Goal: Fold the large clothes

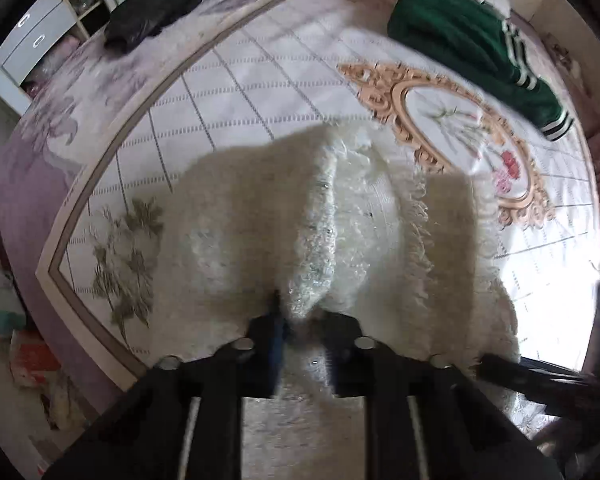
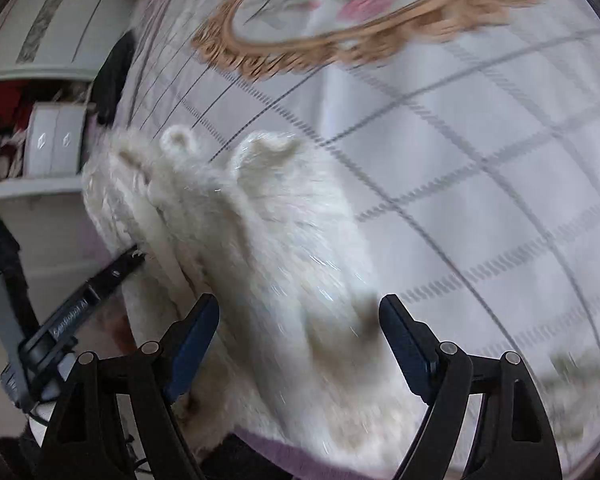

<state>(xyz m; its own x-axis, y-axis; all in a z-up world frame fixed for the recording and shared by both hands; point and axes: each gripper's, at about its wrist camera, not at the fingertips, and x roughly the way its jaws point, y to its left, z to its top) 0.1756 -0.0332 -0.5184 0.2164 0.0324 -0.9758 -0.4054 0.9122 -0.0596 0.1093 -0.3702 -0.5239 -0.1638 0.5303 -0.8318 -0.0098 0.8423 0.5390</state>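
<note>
While your left tool (image 1: 300,320) pinched a ridge of the white fluffy garment (image 1: 340,216) lying on the bed (image 1: 228,92), your right tool (image 2: 300,344) stood spread above it, so a 1-sided pull could have dragged it crooked.

Three garments lie on one bedspread (image 1: 260,80): one fluffy white garment (image 1: 360,220) at the centre of the left wrist view, one green garment with striped cuffs (image 1: 468,48) at one o'clock, and one black garment (image 1: 156,12) at eleven o'clock. The spread carries one gold oval frame print (image 1: 452,128). Two white boxes (image 2: 54,140) stand at nine o'clock in the right wrist view.
</note>
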